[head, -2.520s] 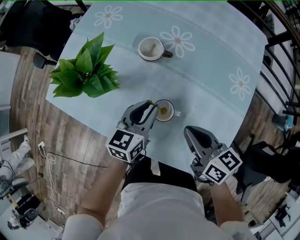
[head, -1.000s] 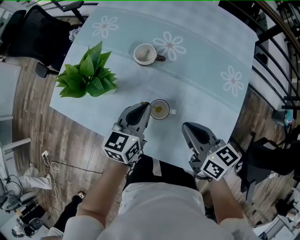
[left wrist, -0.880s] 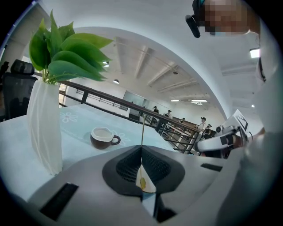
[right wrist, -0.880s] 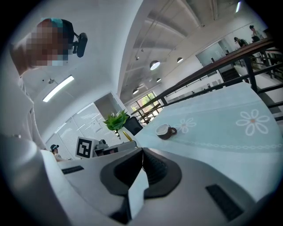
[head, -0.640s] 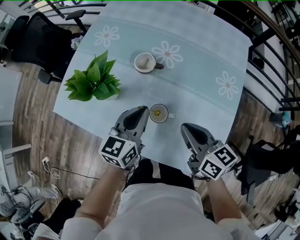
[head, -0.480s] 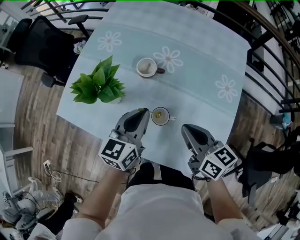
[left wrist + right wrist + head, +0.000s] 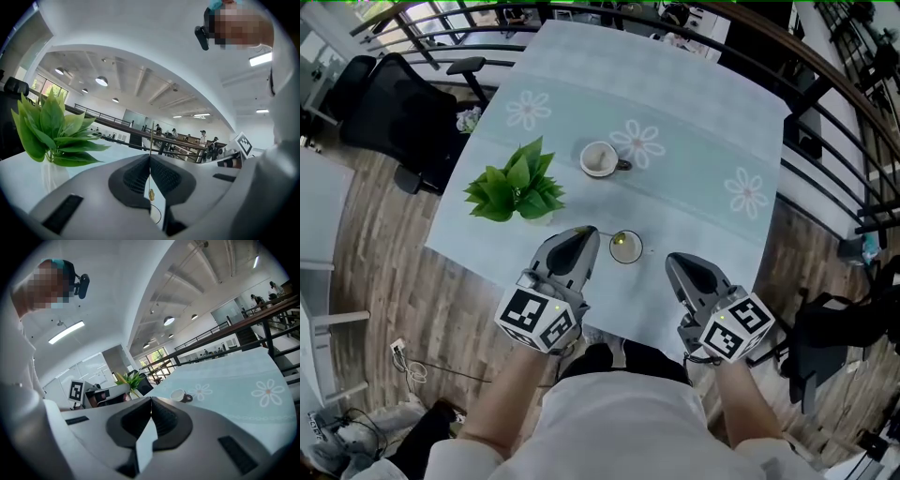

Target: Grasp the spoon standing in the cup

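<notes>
A small white cup with something yellow inside stands near the table's front edge. My left gripper sits just left of the cup's rim. In the left gripper view it is shut on a thin gold spoon. The handle pokes up above the pads and the small bowl hangs below them, over the cup's rim. Whether the bowl touches the cup I cannot tell. My right gripper is shut and holds nothing, a short way right of the cup; its pads meet along a line.
A second white cup with a dark handle stands farther back, beside a leafy green plant. The table wears a pale blue cloth with daisy prints. A black chair stands at left and a railing at right.
The head view has pulled back and shows more of the table and floor. Both grippers keep their places by the cup, the left one still shut on the spoon.
</notes>
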Tool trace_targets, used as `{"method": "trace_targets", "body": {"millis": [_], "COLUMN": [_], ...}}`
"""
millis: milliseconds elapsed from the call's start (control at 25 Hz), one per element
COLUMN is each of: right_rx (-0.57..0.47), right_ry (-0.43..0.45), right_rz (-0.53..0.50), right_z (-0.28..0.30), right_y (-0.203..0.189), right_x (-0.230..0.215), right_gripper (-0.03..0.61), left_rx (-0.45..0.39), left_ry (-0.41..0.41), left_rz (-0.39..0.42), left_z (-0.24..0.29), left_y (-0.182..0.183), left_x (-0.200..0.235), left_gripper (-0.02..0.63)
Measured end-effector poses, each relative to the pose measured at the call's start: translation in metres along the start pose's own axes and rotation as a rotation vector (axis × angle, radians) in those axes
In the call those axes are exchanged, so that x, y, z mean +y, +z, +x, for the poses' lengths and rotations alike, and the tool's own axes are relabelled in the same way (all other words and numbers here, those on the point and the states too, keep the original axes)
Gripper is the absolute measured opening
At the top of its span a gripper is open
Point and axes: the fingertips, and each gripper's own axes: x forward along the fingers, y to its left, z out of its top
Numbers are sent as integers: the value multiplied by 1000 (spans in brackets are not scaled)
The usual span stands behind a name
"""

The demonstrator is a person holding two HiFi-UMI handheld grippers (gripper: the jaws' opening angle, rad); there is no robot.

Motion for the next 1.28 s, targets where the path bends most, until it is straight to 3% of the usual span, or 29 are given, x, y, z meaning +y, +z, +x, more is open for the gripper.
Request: {"method": "trace_targets", "body": {"millis": [600, 1280], "right_rx": [-69, -92], "right_ry": [-20, 2], "right_rz": [-78, -132], "right_z": [-16, -21], "right_y": [28, 28], "right_x": [30, 80], "right_gripper": [21, 21], "left_rx": [-70, -121], "left_ry": [-36, -38], "left_rz": [43, 53], "left_z": [-30, -80], "left_y": [42, 60], "left_x": [-18, -29], "left_gripper": [23, 23]}}
